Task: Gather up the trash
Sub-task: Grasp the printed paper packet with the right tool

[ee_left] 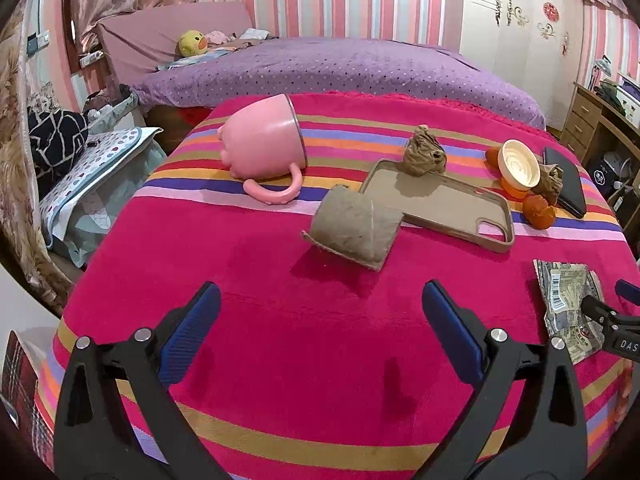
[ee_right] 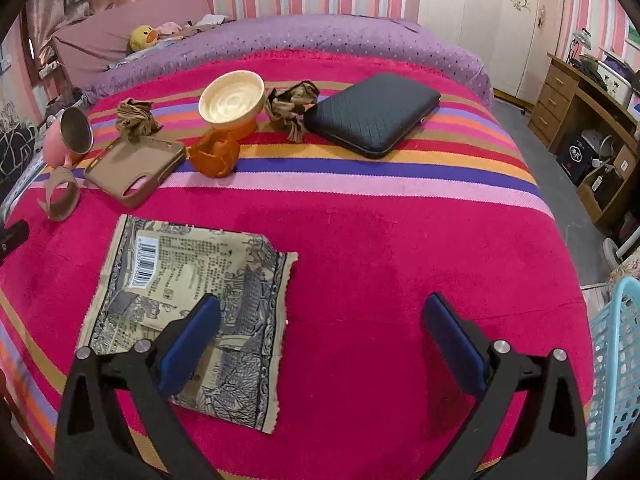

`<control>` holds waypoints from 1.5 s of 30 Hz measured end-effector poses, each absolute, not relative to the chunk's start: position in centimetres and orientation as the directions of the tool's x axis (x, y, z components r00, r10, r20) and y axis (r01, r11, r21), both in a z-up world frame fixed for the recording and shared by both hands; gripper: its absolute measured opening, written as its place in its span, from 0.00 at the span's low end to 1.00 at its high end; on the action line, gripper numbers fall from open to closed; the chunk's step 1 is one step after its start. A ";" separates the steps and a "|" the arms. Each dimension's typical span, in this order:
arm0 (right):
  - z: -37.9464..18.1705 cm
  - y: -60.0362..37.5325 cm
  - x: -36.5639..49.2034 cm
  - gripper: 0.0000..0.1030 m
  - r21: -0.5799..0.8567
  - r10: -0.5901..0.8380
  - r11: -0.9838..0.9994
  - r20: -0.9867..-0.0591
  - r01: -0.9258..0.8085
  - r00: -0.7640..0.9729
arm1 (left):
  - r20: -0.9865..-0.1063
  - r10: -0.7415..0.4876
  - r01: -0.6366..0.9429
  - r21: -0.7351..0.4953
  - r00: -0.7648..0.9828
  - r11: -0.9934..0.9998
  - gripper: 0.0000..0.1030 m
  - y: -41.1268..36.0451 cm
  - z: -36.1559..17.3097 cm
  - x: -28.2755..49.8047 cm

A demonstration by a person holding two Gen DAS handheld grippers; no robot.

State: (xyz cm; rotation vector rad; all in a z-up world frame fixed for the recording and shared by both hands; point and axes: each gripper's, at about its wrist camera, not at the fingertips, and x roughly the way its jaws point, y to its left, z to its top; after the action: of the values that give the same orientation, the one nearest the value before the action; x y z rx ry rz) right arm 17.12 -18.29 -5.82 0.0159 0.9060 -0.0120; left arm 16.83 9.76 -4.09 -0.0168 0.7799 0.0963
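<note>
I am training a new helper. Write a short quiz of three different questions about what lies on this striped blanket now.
1. True or false: the pink mug stands upright.
2. What rests partly on the phone case: A) crumpled brown paper, B) cardboard tube, C) black case?
3. Fill in: the left finger of the right tool is over the printed ____.

Key: 1 false, it lies on its side. 2 A. 3 wrapper.

Left hand-held gripper (ee_left: 320, 312), right hand-held gripper (ee_right: 322, 320): jaws spread
</note>
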 end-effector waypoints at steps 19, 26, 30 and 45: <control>-5.1 -16.1 16.5 0.17 -0.023 0.042 0.996 -0.747 -0.089 0.664 | -0.693 0.108 -0.111 0.041 0.713 0.993 0.94 10.6 -3.8 16.7; -4.7 -17.5 16.5 0.03 0.064 0.105 0.994 -0.719 -0.085 0.687 | -0.695 0.127 -0.139 0.039 0.708 0.990 0.94 12.0 -4.0 16.8; -3.7 -18.4 16.1 0.01 0.100 0.129 0.992 -0.677 -0.083 0.724 | -0.700 0.129 -0.152 0.030 0.702 0.988 0.94 12.7 -4.1 16.8; -1.9 -23.6 15.5 0.01 0.140 0.088 0.990 -0.615 -0.001 0.784 | -0.723 0.034 -0.044 0.005 0.690 0.999 0.94 9.8 -4.7 21.6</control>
State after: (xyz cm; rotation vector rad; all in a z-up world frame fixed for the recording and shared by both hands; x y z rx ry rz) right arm 15.46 -23.57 -1.94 0.1349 0.6693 0.0486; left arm 21.58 9.75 -4.72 -0.0133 0.8075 0.0433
